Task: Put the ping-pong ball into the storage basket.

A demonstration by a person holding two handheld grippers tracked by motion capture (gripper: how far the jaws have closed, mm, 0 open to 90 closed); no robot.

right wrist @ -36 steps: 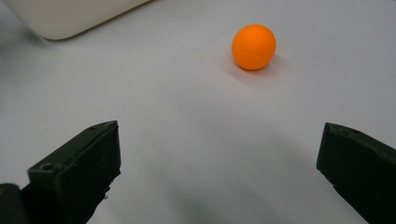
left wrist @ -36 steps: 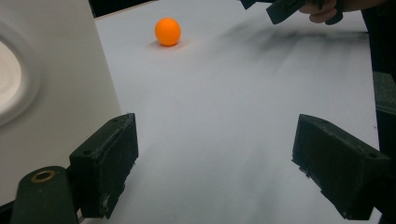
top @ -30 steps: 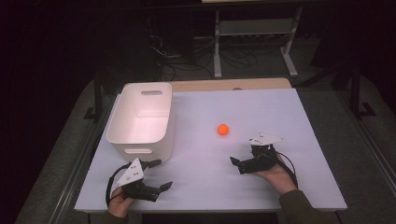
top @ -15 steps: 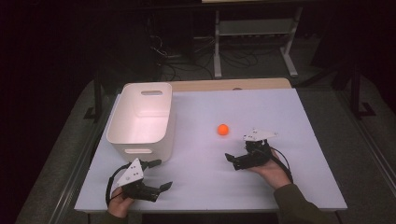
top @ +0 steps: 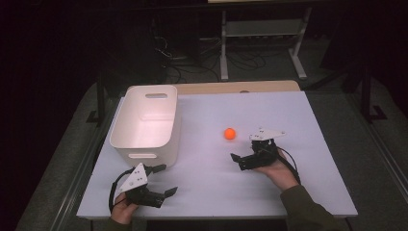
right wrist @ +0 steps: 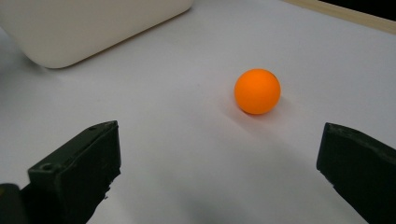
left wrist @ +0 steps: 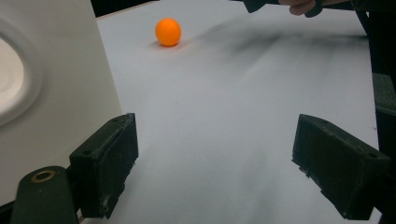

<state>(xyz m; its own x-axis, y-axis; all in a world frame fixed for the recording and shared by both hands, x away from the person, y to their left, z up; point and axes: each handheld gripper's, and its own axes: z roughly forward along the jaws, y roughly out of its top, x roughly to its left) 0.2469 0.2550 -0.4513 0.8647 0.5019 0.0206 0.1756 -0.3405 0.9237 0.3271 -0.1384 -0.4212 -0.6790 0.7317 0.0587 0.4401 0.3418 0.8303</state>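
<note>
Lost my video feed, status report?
Both hand-held grippers open: right near orange ball, left idle. Ball loose on table. Path clear.

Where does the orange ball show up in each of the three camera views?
High view: the orange ball lies near the table's middle, right of the white bin and just up-left of the right gripper.
Left gripper view: the ball sits far off at upper left, beyond the bin's wall.
Right gripper view: the ball lies close ahead, right of centre, between the open jaws.
Shared landmark: the white bin.
</note>
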